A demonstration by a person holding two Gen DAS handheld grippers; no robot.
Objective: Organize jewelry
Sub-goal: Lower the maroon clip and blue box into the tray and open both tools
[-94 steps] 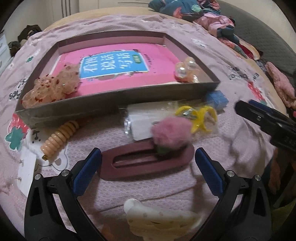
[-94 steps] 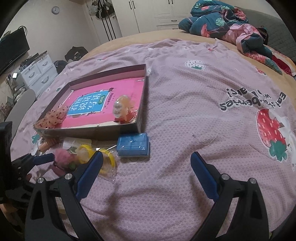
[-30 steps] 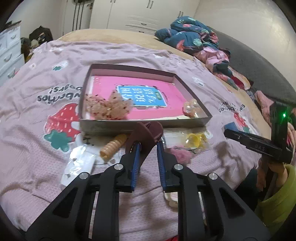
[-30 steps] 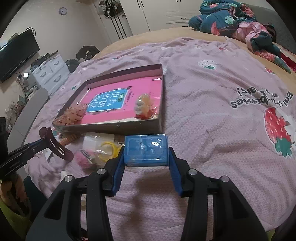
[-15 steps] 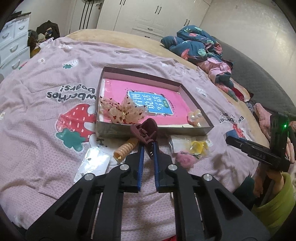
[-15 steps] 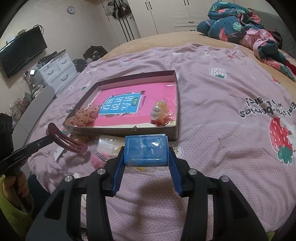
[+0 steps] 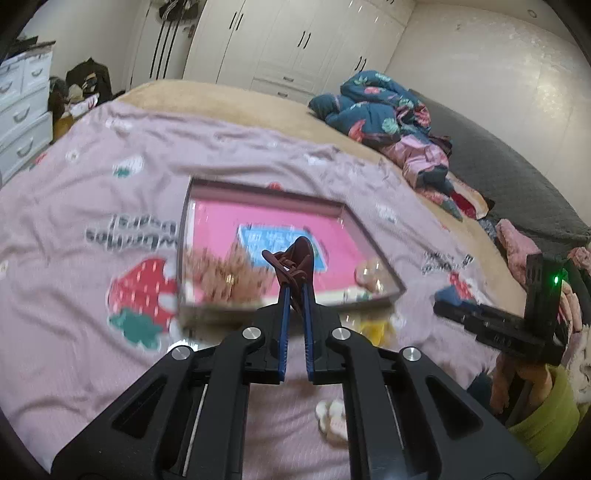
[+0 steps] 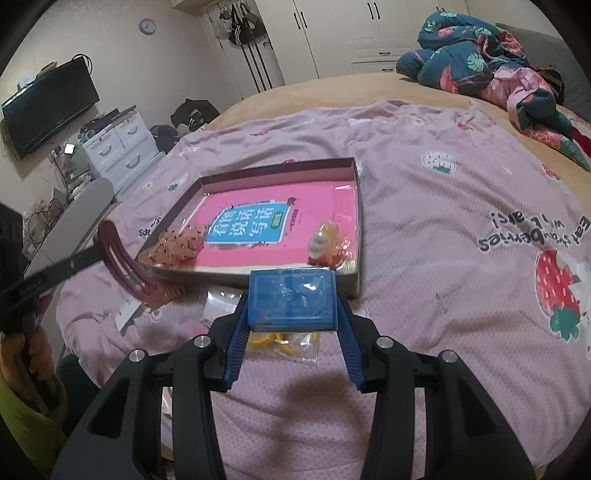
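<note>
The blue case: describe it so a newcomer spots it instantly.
Find the shallow tray with the pink book on the purple bedspread. In front of its near wall, the right gripper holds the blue case: the only flat, translucent blue rectangle.

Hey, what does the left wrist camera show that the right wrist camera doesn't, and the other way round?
Only the left wrist view shows the left gripper head-on, pinching the maroon hair clip, plus a white clip on the blanket near the camera.

Only the right wrist view shows the right gripper clamped on the blue box, along with the wall TV and clock.

Both show the tray with the pink book, the sequin piece, the yellow bagged item, the strawberry blanket and the wardrobes.
</note>
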